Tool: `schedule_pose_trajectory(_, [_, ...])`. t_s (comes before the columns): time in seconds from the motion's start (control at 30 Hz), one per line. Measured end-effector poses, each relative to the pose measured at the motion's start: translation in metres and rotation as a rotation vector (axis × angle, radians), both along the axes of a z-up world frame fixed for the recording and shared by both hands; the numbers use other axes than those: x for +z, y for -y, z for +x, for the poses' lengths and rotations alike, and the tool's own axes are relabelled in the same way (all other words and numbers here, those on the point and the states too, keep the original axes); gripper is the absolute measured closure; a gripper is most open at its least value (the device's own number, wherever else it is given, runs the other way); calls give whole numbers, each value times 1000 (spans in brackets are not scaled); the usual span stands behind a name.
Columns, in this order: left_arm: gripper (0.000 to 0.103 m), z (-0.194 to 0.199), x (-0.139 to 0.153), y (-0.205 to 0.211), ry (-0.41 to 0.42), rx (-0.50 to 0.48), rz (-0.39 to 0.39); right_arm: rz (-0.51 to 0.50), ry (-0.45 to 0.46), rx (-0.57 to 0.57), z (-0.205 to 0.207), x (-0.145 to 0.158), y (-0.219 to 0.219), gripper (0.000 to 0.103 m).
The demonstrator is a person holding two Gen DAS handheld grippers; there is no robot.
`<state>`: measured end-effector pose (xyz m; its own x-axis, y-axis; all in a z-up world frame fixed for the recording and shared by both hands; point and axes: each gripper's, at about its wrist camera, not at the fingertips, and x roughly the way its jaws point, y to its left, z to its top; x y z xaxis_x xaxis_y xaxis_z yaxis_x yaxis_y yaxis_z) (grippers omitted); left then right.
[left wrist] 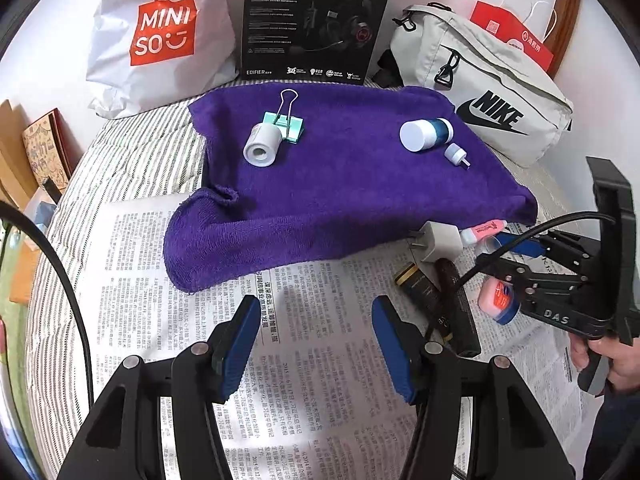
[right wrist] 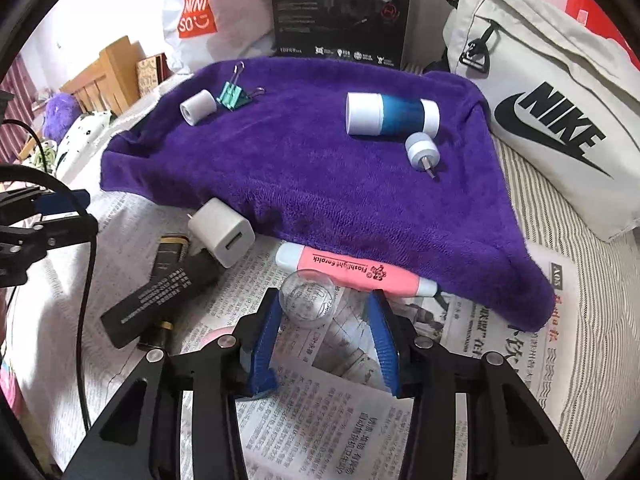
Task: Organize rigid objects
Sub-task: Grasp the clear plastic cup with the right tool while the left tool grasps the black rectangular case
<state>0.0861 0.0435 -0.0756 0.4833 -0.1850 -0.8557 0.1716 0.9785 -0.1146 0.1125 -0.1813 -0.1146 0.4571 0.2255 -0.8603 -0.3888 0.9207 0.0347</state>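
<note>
Around the purple towel [right wrist: 320,184], taken as the landmark and read left to right, the task's things fall into two groups. On the towel's far left lie a small white roll [right wrist: 197,107] and a teal binder clip [right wrist: 232,96], touching each other; on its far right lie a blue-and-white bottle [right wrist: 390,115] and a small white cap with a pin [right wrist: 422,152]. The rest sit on the newspaper [right wrist: 352,408] along the towel's near edge: two black tubes [right wrist: 160,288], a white USB charger [right wrist: 222,232], a clear plastic cup [right wrist: 308,298] and a pink highlighter [right wrist: 352,272] lying against the hem.

The left tool [left wrist: 314,312] hovers over bare newspaper in front of the towel, its blue fingers spread with nothing between them. The right tool [right wrist: 324,312] has the clear cup between its fingers, with the left finger at or very near the wall and a gap on the right, so nothing is pinched yet.

My main worry is that the cup is light, smooth and lying on its side. If one finger meets it first, it may roll or squirt toward the highlighter. A hard squeeze could flex its thin wall. The right finger could also catch the highlighter, and loose newspaper may shift underneath. A pink tin [left wrist: 498,300] sits right under the right tool and could be knocked.
</note>
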Motion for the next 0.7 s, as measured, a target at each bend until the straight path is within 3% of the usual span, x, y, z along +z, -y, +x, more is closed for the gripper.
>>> schedule_pose_trajectory(0.17, [47, -1, -3, 0, -10, -6, -7, -8, 32, 4, -3, -1, -2, 64])
schedule_pose_trajectory(0.3, [47, -1, -6, 2, -21, -10, -5, -7, 38, 13, -3, 0, -2, 76])
schedule_pose_trajectory(0.7, [47, -7, -6, 15, -35, -38, 16, 0, 48, 8, -10, 6, 9, 76])
